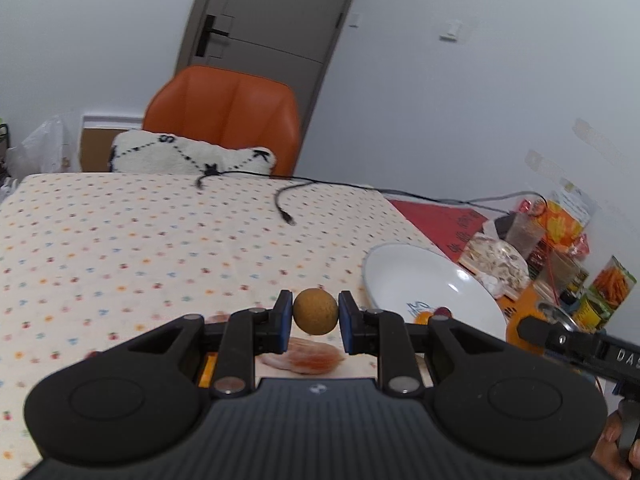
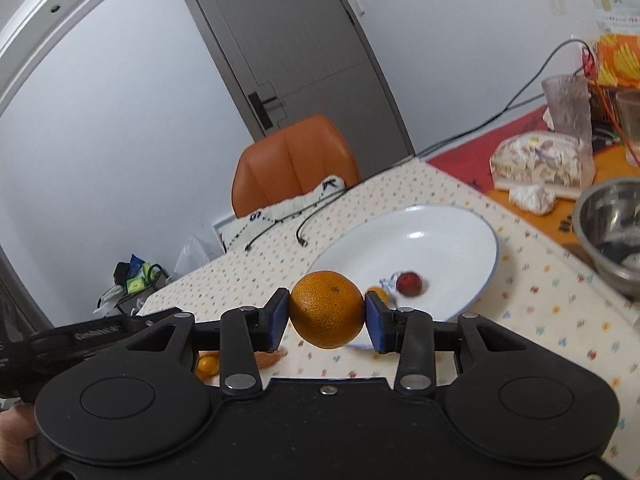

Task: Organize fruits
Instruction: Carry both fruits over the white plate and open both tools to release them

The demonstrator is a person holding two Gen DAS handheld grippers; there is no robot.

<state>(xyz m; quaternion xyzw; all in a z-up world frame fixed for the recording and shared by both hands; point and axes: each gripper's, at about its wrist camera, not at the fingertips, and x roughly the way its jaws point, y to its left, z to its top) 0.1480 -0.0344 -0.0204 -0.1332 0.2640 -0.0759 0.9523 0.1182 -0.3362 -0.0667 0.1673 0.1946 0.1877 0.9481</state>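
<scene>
My left gripper [image 1: 316, 316] is shut on a small round brown fruit [image 1: 315, 311], held above the dotted tablecloth. Beneath it lies a pale orange peeled piece [image 1: 304, 356]. My right gripper [image 2: 327, 317] is shut on an orange [image 2: 326, 308], just in front of the white plate [image 2: 440, 232]. In the plate sit a red fruit [image 2: 409, 283] and a small orange fruit [image 2: 378, 294]. The left wrist view shows the same plate [image 1: 420, 276] to the right, with the right gripper's body [image 1: 580, 348] beside it. A small yellow fruit [image 2: 208, 364] lies on the cloth under my right gripper.
An orange chair [image 1: 224, 116] with a white cushion [image 1: 188, 154] stands at the table's far side. Black cables [image 1: 288, 196] cross the cloth. A steel bowl [image 2: 612, 228], glasses [image 2: 568, 108], a wrapped packet [image 2: 536, 164] and snack packs [image 1: 612, 284] crowd the right end.
</scene>
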